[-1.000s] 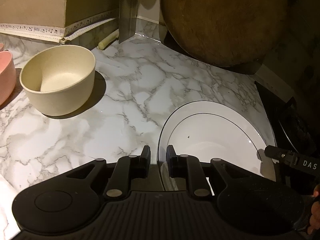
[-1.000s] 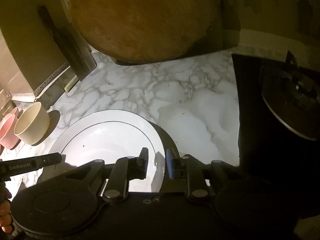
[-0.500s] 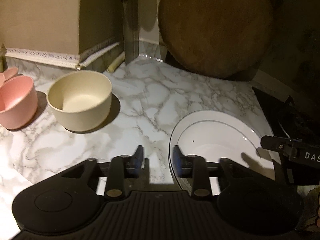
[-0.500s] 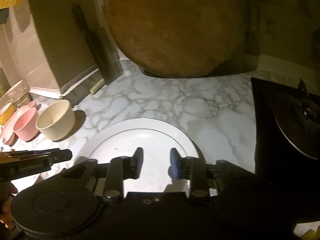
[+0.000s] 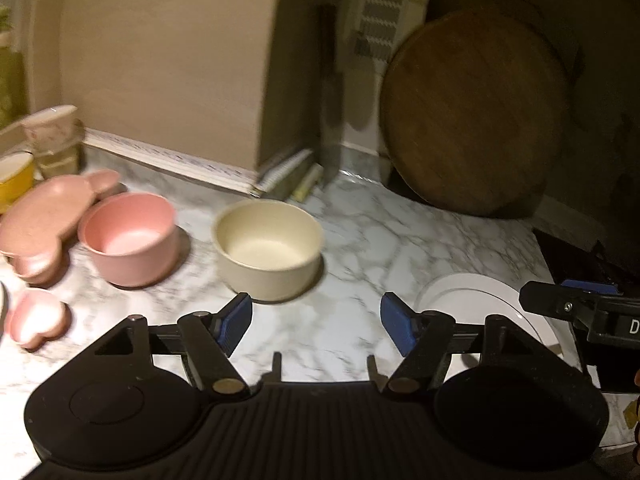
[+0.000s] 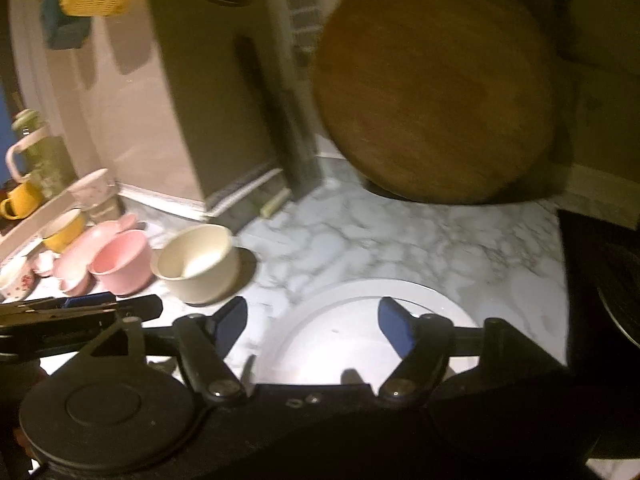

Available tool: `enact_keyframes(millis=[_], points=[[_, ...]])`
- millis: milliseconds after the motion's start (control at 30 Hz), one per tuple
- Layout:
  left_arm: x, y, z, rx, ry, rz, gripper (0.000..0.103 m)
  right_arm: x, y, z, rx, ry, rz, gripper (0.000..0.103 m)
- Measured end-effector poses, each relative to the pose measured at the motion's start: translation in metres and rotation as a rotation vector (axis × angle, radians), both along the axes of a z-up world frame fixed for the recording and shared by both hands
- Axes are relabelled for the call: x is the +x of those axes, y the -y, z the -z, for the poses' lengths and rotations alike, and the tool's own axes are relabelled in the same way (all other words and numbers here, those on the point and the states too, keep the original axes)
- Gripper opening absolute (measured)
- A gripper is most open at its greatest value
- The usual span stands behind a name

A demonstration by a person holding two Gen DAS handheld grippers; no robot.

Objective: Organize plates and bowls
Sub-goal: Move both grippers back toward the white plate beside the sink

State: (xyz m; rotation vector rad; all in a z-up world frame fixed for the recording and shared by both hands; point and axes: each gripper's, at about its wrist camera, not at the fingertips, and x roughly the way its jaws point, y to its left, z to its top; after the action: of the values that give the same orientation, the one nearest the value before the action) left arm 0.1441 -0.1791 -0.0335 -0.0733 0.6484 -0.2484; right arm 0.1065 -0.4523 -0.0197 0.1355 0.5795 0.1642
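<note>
A white plate (image 6: pixel 340 328) with a thin dark ring lies flat on the marble counter (image 6: pixel 400 240); the left wrist view shows it at lower right (image 5: pixel 472 292). My right gripper (image 6: pixel 312 320) hangs above its near left part, jaws opening, nothing between them. My left gripper (image 5: pixel 316 320) is over bare counter left of the plate, jaws also opening and empty. A cream bowl (image 5: pixel 268 248) stands just beyond it, a pink bowl (image 5: pixel 130 236) further left. The cream bowl (image 6: pixel 196 264) and pink bowl (image 6: pixel 120 266) also show in the right wrist view.
A round wooden board (image 6: pixel 436 92) leans against the back wall. A pink bear-shaped dish (image 5: pixel 44 216), a small pink dish (image 5: pixel 36 318), yellow cups (image 6: pixel 64 228) and floral cups (image 5: pixel 52 124) crowd the left. A black stove (image 6: pixel 600 280) borders the counter on the right.
Both grippers let go of the white plate's rim, opened wide and drew back and up. The plate now lies flat on the counter, and more dishes at the left have come into view.
</note>
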Motion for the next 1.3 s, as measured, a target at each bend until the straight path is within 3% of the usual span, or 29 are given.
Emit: enact_keyframes(millis=[133, 200, 533, 833, 1000, 1300], points=[[-0.01, -0.027, -0.01, 0.006, 0.035, -0.055, 0.078, 0.001, -0.028, -0.01, -0.001, 0.041, -0.068, 0.089], [-0.015, -0.041, -0.015, 0.009, 0.052, -0.082, 0.079, 0.0, -0.046, -0.014, -0.019, 0.066, -0.086, 0.102], [-0.042, -0.119, -0.026, 0.056, 0.089, -0.237, 0.08, -0.003, -0.129, -0.025, -0.037, 0.148, -0.272, 0.103], [-0.06, -0.198, -0.019, 0.088, 0.07, -0.398, 0.08, 0.003, -0.212, -0.025, -0.035, 0.112, -0.467, 0.103], [-0.062, -0.243, -0.016, 0.068, 0.056, -0.467, 0.08, 0.011, -0.258, -0.018, -0.063, 0.106, -0.552, 0.103], [-0.052, -0.309, 0.002, 0.067, 0.012, -0.551, 0.08, 0.035, -0.321, -0.004, -0.079, 0.057, -0.633, 0.102]])
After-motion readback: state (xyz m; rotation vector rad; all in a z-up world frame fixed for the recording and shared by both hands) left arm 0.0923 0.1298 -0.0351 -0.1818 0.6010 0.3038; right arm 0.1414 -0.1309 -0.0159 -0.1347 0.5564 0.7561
